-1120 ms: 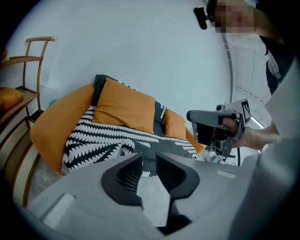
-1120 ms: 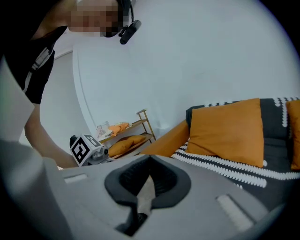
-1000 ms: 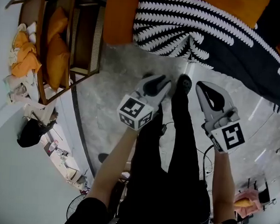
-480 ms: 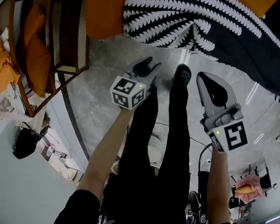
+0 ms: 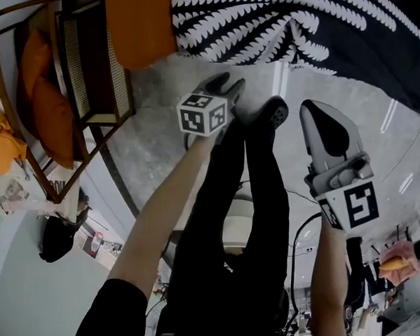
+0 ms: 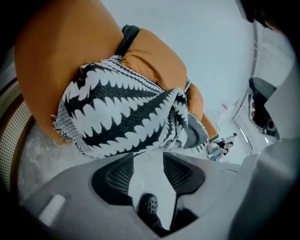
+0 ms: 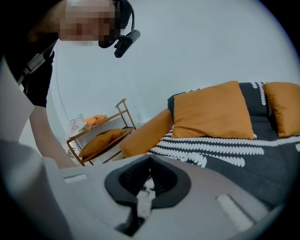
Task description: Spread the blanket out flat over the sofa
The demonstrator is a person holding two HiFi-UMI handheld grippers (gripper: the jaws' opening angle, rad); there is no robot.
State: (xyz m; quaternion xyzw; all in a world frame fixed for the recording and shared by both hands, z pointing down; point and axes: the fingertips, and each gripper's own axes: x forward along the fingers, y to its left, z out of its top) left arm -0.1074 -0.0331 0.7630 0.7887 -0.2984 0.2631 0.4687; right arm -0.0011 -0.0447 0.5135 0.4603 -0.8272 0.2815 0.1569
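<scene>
A black-and-white patterned blanket (image 5: 273,27) lies over the sofa seat and hangs bunched over the orange sofa arm (image 5: 137,19). In the left gripper view the blanket (image 6: 122,112) droops off the arm (image 6: 56,56) just ahead of the jaws. My left gripper (image 5: 227,82) hovers over the floor near the arm; its jaws (image 6: 149,158) are opening, with nothing between them. My right gripper (image 5: 314,114) hangs to the right, apart from the blanket, tips together and empty (image 7: 149,161). Orange cushions (image 7: 213,112) lean on the sofa back above the blanket (image 7: 225,150).
A wooden rack (image 5: 67,86) holding orange cushions stands left of the sofa and shows in the right gripper view too (image 7: 98,133). The person's black-clad legs and shoe (image 5: 272,114) stand between the grippers on the grey polished floor (image 5: 155,140).
My left gripper has moved forward toward the sofa arm and its jaws have spread apart. The right gripper has stayed about where it was, still closed.
</scene>
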